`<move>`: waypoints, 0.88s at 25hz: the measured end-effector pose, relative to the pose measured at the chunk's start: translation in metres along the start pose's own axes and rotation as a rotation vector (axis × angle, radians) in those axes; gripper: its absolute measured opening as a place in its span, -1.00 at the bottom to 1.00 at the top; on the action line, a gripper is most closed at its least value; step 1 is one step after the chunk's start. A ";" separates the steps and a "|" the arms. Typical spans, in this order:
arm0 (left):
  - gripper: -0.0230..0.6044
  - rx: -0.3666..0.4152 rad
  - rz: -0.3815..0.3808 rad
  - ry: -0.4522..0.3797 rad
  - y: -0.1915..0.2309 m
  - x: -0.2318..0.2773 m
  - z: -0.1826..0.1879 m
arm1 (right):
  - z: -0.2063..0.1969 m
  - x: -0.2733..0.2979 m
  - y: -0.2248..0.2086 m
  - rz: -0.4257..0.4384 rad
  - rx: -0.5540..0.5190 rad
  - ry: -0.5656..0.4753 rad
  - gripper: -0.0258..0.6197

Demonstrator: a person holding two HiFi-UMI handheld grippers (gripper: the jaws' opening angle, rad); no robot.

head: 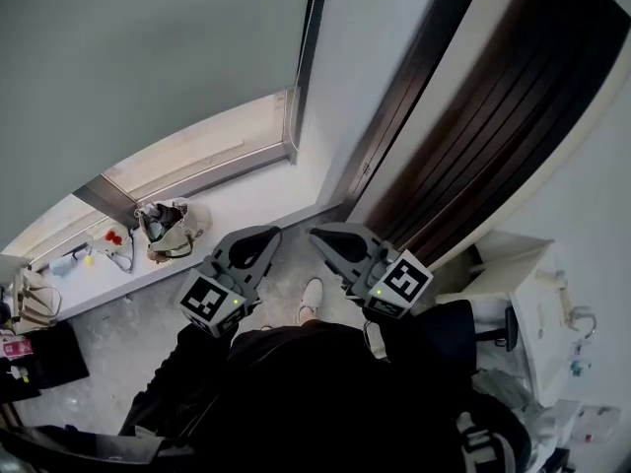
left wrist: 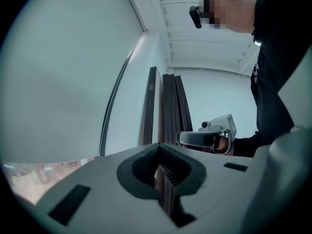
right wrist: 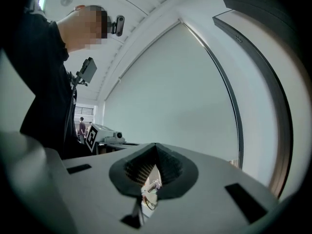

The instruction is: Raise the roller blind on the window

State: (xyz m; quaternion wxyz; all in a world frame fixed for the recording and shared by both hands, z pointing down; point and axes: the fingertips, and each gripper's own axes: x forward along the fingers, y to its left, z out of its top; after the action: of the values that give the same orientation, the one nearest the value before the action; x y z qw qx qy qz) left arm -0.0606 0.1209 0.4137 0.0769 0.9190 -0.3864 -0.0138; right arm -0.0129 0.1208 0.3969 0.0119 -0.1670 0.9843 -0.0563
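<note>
So, the roller blind (head: 148, 57) fills the whole upper left of the head view, a plain grey-green sheet pulled nearly all the way down. Only a thin slanted band of window (head: 197, 151) shows under its bottom edge (head: 187, 126), just above the white sill (head: 246, 200).

Both tools sit low in the centre of that frame, well apart from the blind. The left gripper (head: 264, 236) and right gripper (head: 323, 236) point forward with their tips near each other. In their own views the jaws are pressed together with nothing pinched between them. Through the left one you only see the dark panels (left wrist: 168, 111) behind, and the right one just faces the blind.

My take on handling: the fabric looks thin, light and floppy, so grabbing it mid-sheet would probably just crease it and not roll anything up. The bottom edge should be the stiff part, so I'd guess that's the spot if it's a spring type.

There's a dark strip (head: 308, 37) running down the blind's right side, top centre of the frame. I can't tell if that's frame, a guide or a pull chain. If it's a chain, it's skinny and slippery, so the jaws need to open and then bite fully on it.

A bag (head: 173, 227) sits at lower left, out of the way.
</note>
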 end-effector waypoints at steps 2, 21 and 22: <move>-0.91 0.004 0.005 -0.011 0.010 0.023 0.009 | 0.007 0.002 -0.025 0.011 -0.002 -0.004 -0.90; -0.91 0.059 0.122 -0.006 0.093 0.188 0.046 | 0.041 0.009 -0.188 0.066 -0.021 -0.006 -0.90; -0.91 0.060 0.120 -0.007 0.097 0.193 0.047 | 0.041 0.010 -0.194 0.058 -0.020 -0.009 -0.90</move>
State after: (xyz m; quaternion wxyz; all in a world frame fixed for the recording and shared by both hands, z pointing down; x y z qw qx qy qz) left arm 0.0023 -0.0894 0.3883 0.0486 0.8961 -0.4412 -0.0007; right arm 0.0434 -0.0690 0.3786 0.0161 -0.1388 0.9891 -0.0453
